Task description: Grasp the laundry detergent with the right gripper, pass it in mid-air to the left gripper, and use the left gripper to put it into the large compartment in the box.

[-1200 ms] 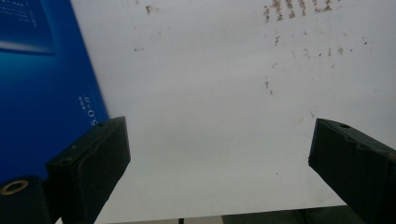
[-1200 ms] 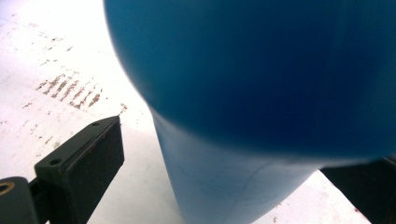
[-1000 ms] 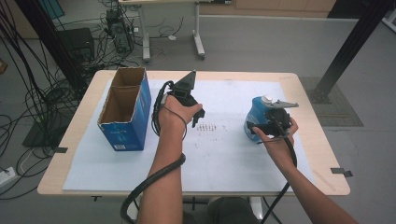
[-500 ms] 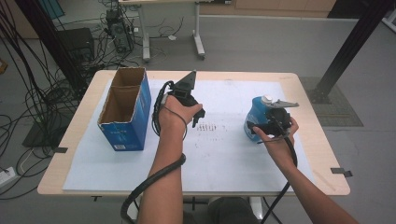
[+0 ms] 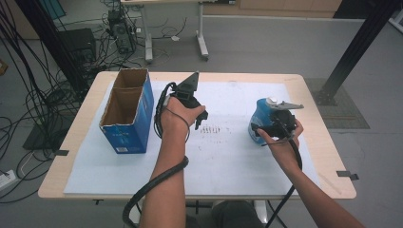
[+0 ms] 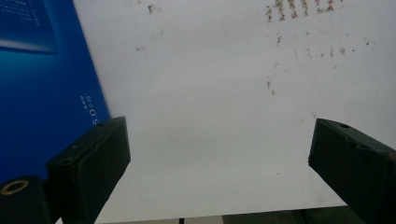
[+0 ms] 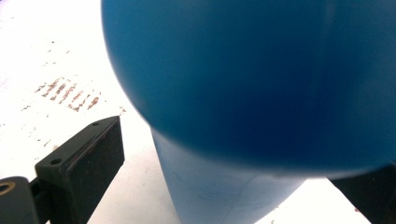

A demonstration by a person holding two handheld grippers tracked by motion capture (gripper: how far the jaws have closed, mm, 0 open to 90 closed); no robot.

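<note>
The table (image 5: 313, 95) is carrying a white sheet (image 5: 228, 156) that is covering most of its top, with faint brown marks (image 5: 214, 129) near the middle. At the sheet's left edge a blue cardboard box (image 5: 124, 137) is standing open at the top, showing 2 compartments, both looking bare inside.

On the right side of the sheet a blue container (image 5: 259, 118) is standing upright with a pale cap on top. The right gripper (image 5: 260, 129) is sitting at it, held by the person's right hand (image 5: 280, 142). In the right gripper view the container's blue body (image 7: 243, 93) is sitting close between the 2 jaws; the left jaw is standing apart from its wall and the right jaw is mostly hidden behind it, so I cannot tell whether the fingers are pinching it.

The left gripper (image 6: 219, 154) is hanging over bare sheet just beside the box, well apart from the container. Its fingers (image 6: 88, 163) are spreading wide with nothing between them.
</note>
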